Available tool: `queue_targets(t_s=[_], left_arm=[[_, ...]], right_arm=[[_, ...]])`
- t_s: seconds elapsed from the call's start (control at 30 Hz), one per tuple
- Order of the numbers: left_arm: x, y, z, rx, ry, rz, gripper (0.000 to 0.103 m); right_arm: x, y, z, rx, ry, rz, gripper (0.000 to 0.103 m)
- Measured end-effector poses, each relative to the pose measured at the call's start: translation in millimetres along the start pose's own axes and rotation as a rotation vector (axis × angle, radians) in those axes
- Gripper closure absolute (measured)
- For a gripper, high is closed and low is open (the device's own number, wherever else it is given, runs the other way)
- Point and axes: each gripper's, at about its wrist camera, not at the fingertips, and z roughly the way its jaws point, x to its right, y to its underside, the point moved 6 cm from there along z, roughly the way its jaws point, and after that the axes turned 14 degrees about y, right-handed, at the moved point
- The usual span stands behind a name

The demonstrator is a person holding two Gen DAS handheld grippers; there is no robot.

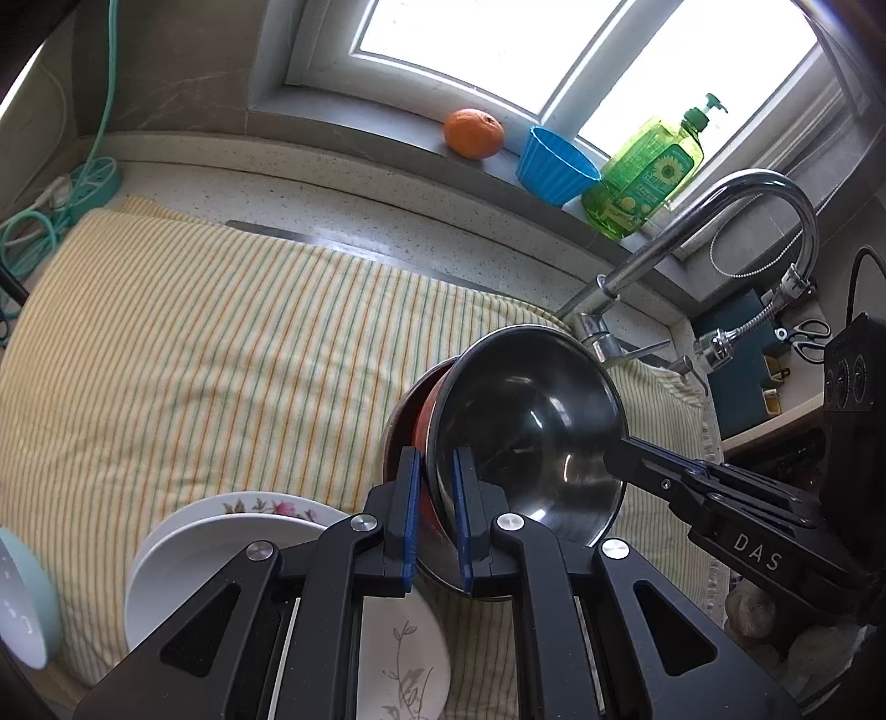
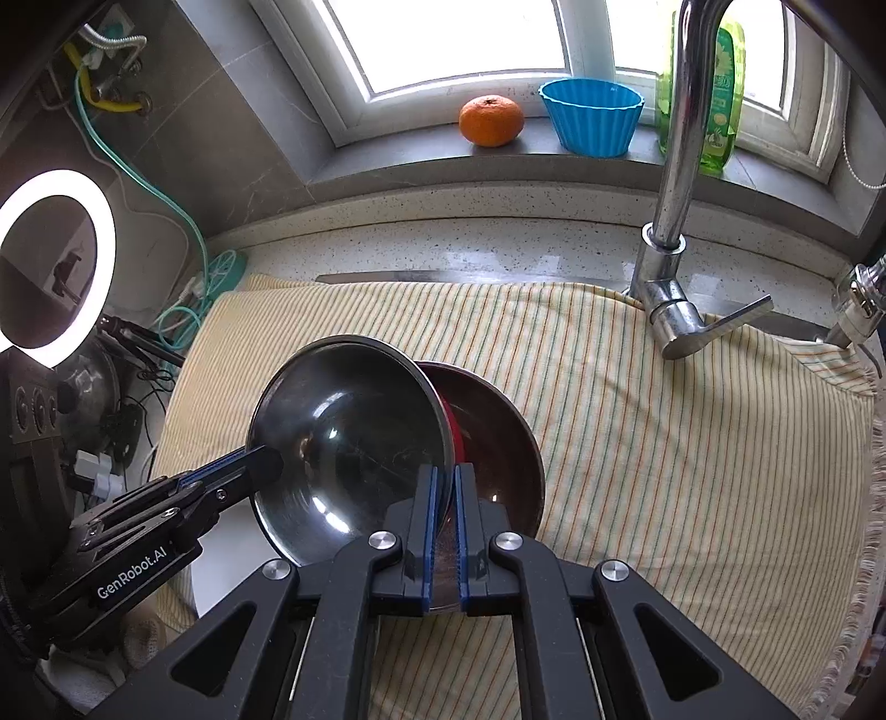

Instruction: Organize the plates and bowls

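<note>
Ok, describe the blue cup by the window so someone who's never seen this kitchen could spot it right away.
Find the window behind the sink and look along its grey sill. Three things stand there in a row: an orange, the blue cup, then a green soap bottle. The cup is the middle one, the only open container, bright blue with fluted, cupcake-mould sides.

the steel bowl point(image 1: 526, 421) sits nested in another bowl point(image 2: 498, 443) above the cloth point(image 1: 194, 343), plates point(image 1: 232, 531) left.
</note>
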Motion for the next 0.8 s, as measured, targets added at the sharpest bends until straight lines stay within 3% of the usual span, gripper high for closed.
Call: queue_targets(t_s=[0.3,0.8], left_arm=[[-1.8,6.9,21.4,-0.059,-0.056,0.033,0.093],[-0.7,10.7,34.4,-0.101,-0.088,0.051,0.093]], right_arm=[[7.2,6.0,22.9,-0.035,0.033,-0.02,0.097],[12.8,10.0,40.4,-0.077,0.046,-0.028,0.097]])
